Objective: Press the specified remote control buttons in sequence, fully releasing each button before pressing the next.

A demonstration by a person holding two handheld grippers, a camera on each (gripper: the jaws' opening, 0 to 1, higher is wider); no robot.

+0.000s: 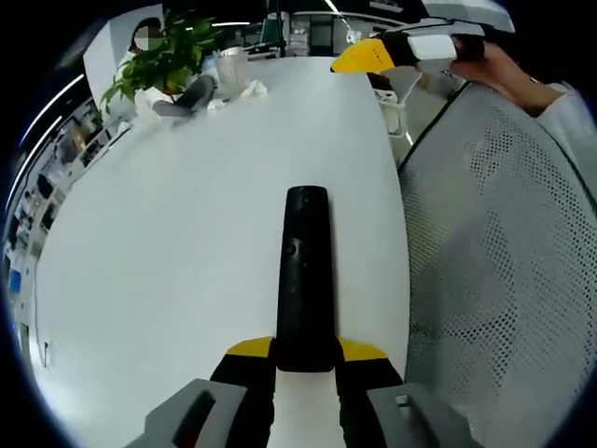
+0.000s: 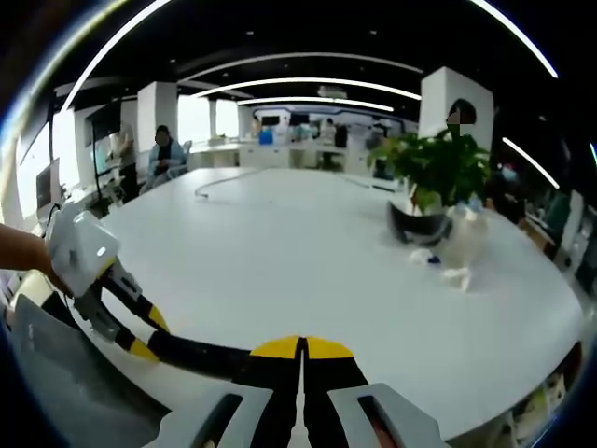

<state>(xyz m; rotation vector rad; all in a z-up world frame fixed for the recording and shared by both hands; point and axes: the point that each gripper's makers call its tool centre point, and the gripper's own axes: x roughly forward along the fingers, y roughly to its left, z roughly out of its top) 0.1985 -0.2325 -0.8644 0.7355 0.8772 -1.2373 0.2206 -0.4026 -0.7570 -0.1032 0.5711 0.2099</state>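
**Left hand-held gripper clamped on remote; right one closed and empty**

Left gripper view: the left hand-held gripper [image 1: 305,359] grasps the near end of a long black remote control [image 1: 304,280]. Its yellow-tipped jaws press against both sides of the remote. The remote points straight ahead, out over the white desk [image 1: 177,271]; whether its far end rests on the surface or hangs just above it cannot be told. One small round button shows near the middle of its top face; other markings are too dark to read.

Same view, upper right: the right hand-held gripper [image 1: 366,58] appears with its yellow tip out over the far desk edge, held by a person's hand [image 1: 494,65]. A mesh chair back [image 1: 504,261] stands just beside the desk's right edge.

Right gripper view: the right hand-held gripper [image 2: 300,350] has its jaws brought together, tips touching, nothing between them. The left hand-held gripper [image 2: 103,280] enters from the left, well apart from it.

Far side of the desk: a potted plant [image 2: 437,177], with some crumpled white material [image 2: 462,245] close beside it.
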